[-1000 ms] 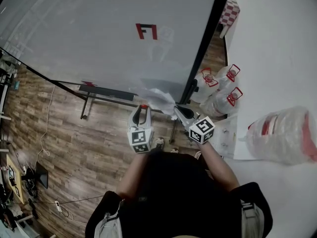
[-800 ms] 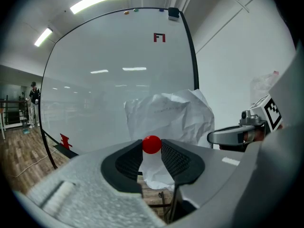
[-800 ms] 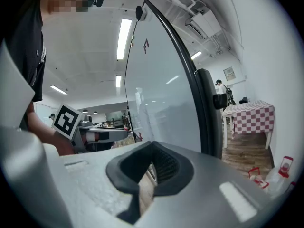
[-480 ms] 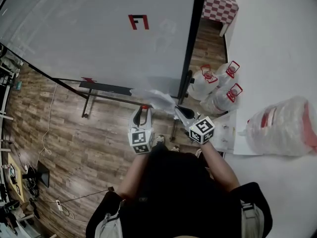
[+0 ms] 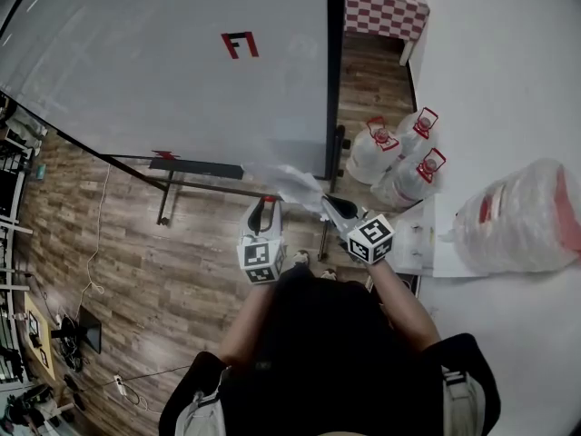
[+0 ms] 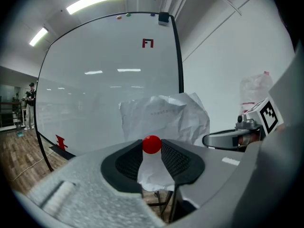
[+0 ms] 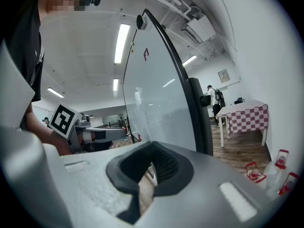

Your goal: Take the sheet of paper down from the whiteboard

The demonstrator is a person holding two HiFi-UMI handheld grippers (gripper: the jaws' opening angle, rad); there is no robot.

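Closest to us, the left gripper (image 5: 264, 203) has its jaws clamped on a crumpled white sheet of paper (image 6: 164, 115), with a small round red magnet (image 6: 152, 144) pinched at the jaw tips against the sheet. The right gripper (image 7: 150, 151) is just beside it, jaws together. We see no paper between them in its own view, and we cannot tell whether its tip touches the sheet's right edge. The paper is off the board, held in the air before the lower right corner of the large whiteboard on a black stand (image 5: 182, 71), which bears a red mark (image 5: 240, 44). Beyond, clear water jugs with red handles (image 5: 370, 157) stand on the brown wood-plank floor (image 5: 127, 243)
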